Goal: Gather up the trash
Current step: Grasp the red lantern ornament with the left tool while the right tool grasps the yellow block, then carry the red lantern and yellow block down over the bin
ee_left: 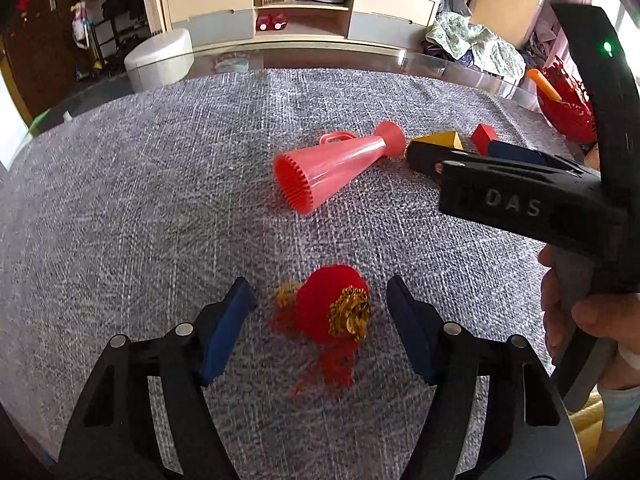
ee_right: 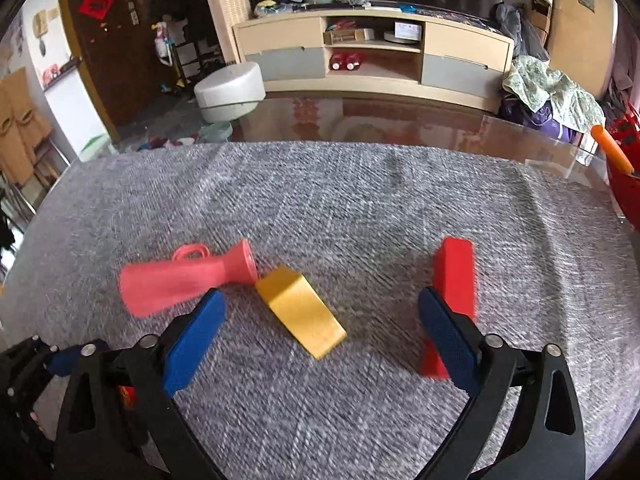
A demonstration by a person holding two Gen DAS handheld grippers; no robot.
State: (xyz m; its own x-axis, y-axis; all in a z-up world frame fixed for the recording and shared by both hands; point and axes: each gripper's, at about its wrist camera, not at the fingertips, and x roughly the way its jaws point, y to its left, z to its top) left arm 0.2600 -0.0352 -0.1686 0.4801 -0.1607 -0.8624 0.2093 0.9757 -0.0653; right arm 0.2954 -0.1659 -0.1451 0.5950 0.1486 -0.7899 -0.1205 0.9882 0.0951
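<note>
Grey woven cloth (ee_left: 160,200) covers your table, with a cream TV cabinet (ee_right: 372,56) and a white stool (ee_right: 230,90) in the cluttered room beyond. Near you on the cloth lies a small red lantern ornament (ee_left: 330,308), round, with a gold cap and red tassel threads trailing toward you. Farther off, a pink plastic horn (ee_left: 340,166) lies on its side, ribbed mouth facing near-left. Only your left view shows the lantern; your right view alone shows the yellow wedge block (ee_right: 302,312) and red block (ee_right: 454,280) in full, the horn's narrow end just beside the wedge. A red basket (ee_right: 624,184) sits at the far right edge. Your left gripper (ee_left: 320,320) is spread wide around the lantern, pads not touching it. Your right gripper (ee_right: 320,336) is spread wide, empty, with the wedge between its pads.
</note>
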